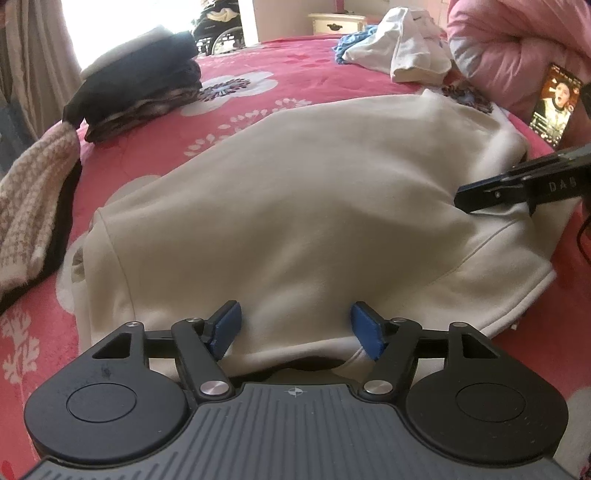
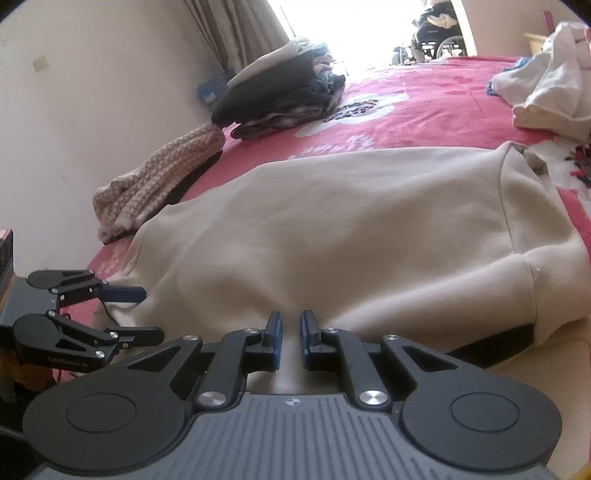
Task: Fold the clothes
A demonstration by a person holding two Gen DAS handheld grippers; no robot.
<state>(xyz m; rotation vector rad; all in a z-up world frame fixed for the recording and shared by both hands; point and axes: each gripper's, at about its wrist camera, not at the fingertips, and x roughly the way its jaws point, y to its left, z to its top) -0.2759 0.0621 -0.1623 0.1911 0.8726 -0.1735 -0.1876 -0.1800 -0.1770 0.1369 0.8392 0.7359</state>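
Cream sweatshirt [image 1: 295,206] spread flat across the middle of the red floral bedspread [image 1: 280,70], partly folded, ribbed hem at the right in the left wrist view, near edge lying just beneath both grippers.

Left gripper [image 1: 295,328] poised over the near edge of the sweatshirt, blue pads [image 1: 228,325] held well apart, cloth showing between them but not pinched. Seen again from the right wrist view at the lower left [image 2: 146,314], fingers parted one above the other, tips at the sweatshirt's left edge.

Right gripper [image 2: 291,334] over the near edge too, pads [image 2: 275,336] drawn almost together with a narrow gap left between; pale fabric visible in the gap, though whether the pads actually press on it cannot be told. From the left wrist view, the same gripper [image 1: 465,195] entering from the right, dark fingertips resting over the sweatshirt near its hem.

Stack of folded dark clothes [image 1: 140,88] at the far left of the bed, well apart from the sweatshirt. Knitted beige-and-white garment [image 1: 33,206] hanging off the left edge. Crumpled white garment [image 1: 402,48] at the far right, something blue just beside it. Pink quilt [image 1: 517,48] bunched at the far right corner, lit phone screen [image 1: 556,103] propped near it. Curtain [image 2: 236,33] and bright window beyond the bed.
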